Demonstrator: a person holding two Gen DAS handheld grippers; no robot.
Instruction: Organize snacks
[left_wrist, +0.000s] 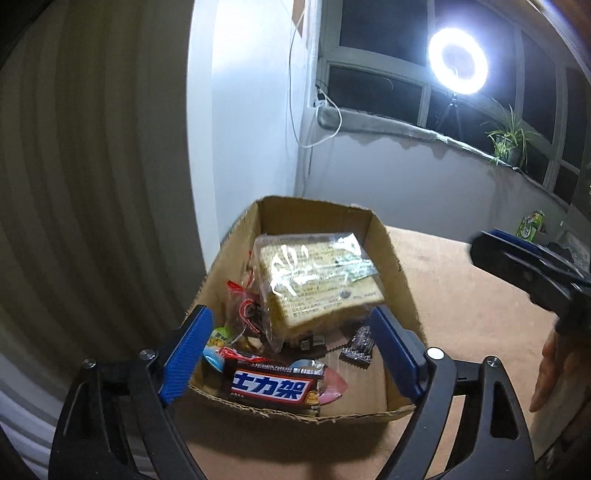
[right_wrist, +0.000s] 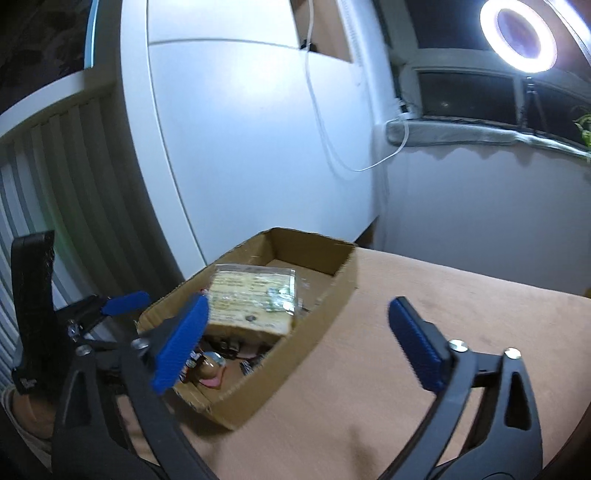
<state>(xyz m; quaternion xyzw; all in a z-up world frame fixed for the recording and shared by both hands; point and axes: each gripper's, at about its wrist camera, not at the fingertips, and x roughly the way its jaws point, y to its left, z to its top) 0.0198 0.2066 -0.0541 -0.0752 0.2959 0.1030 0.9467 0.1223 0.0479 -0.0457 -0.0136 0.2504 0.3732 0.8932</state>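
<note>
Cardboard box (left_wrist: 400, 273) crammed with wrapped snacks (left_wrist: 275, 384)

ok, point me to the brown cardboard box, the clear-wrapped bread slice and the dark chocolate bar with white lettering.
Brown cardboard box (left_wrist: 400, 266): left wrist view, right wall.
Clear-wrapped bread slice (left_wrist: 317, 280): left wrist view, middle of wrapper.
Dark chocolate bar with white lettering (left_wrist: 271, 387): left wrist view, on the lettering.

Showing brown on the cardboard box (left_wrist: 399, 266), ribbed blue on the left gripper (left_wrist: 291, 354) pads, white characters on the dark chocolate bar (left_wrist: 273, 387), pale yellow on the wrapped bread (left_wrist: 317, 280).
</note>
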